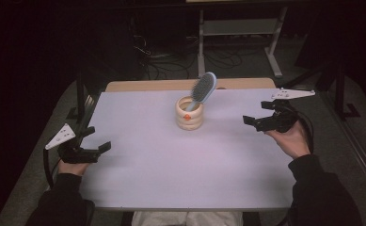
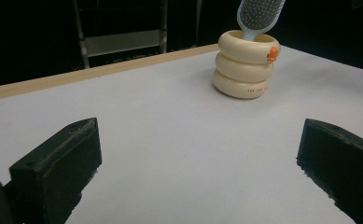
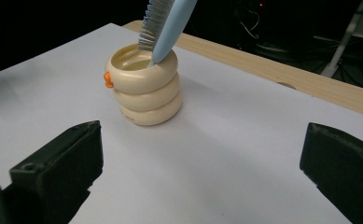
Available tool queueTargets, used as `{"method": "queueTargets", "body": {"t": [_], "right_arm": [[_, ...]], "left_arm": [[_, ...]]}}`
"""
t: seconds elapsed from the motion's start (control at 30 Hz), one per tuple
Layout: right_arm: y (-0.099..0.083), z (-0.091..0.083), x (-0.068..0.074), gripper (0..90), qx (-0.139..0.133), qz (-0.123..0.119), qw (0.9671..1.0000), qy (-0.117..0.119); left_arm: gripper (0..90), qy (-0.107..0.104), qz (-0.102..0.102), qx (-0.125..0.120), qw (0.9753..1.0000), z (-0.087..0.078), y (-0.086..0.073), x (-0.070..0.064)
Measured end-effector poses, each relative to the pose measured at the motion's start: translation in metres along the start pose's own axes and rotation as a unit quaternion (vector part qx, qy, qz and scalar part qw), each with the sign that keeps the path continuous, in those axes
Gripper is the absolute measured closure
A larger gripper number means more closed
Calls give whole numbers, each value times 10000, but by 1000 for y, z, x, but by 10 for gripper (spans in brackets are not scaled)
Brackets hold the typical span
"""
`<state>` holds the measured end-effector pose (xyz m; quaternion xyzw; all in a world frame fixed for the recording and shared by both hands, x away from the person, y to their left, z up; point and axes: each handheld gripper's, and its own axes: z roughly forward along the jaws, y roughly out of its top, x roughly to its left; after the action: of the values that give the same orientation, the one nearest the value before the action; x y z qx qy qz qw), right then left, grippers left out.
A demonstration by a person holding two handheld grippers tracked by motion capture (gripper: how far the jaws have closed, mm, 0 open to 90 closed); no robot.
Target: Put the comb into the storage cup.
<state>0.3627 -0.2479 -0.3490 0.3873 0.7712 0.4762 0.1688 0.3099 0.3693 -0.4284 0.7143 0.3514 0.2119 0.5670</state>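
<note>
Table: white table (image 1: 171, 165), dark room behind.
Cup: cream ringed cup (image 1: 189, 113) stands upright near the far middle.
Brush: blue hairbrush (image 1: 202, 89) leans in the cup, handle down.
Left gripper (image 1: 94, 140): jaws wide apart, holding nothing, near the left edge.
Right gripper (image 1: 258, 116): jaws wide apart, holding nothing, well right of the cup.

Left gripper (image 1: 96, 139) agape, right gripper (image 1: 258, 113) agape

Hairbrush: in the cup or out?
In. The hairbrush stands handle-down inside the cream cup, leaning on its rim with the bristle head sticking out above; the right gripper view shows the handle entering the opening.
</note>
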Motion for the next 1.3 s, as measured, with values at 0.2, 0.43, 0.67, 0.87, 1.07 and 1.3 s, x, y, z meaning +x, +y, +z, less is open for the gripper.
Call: {"method": "queueTargets", "body": {"t": [0.2, 0.43, 0.67, 0.87, 1.07, 1.3], "right_arm": [[-9, -2, 2, 0, 56, -15, 10000, 38], [-20, -5, 3, 0, 107, -21, 9999, 41], [-30, -12, 3, 0, 63, -33, 10000, -24], [-38, -18, 0, 0, 51, 21, 10000, -71], [-44, -25, -1, 0, 0, 48, 9999, -90], [-52, -30, -1, 0, 29, 41, 9999, -125]], "left_arm": [[0, -36, -34, 0, 10000, 0, -1, 1], [0, -35, -38, -1, 10000, 0, -1, 1], [0, -56, -57, 20, 10000, 1, -1, 1], [0, -54, -61, 24, 10000, 1, -1, 1], [0, -49, -63, 38, 10000, 1, -2, 1], [0, -36, -73, 41, 10000, 1, -2, 1]]}}
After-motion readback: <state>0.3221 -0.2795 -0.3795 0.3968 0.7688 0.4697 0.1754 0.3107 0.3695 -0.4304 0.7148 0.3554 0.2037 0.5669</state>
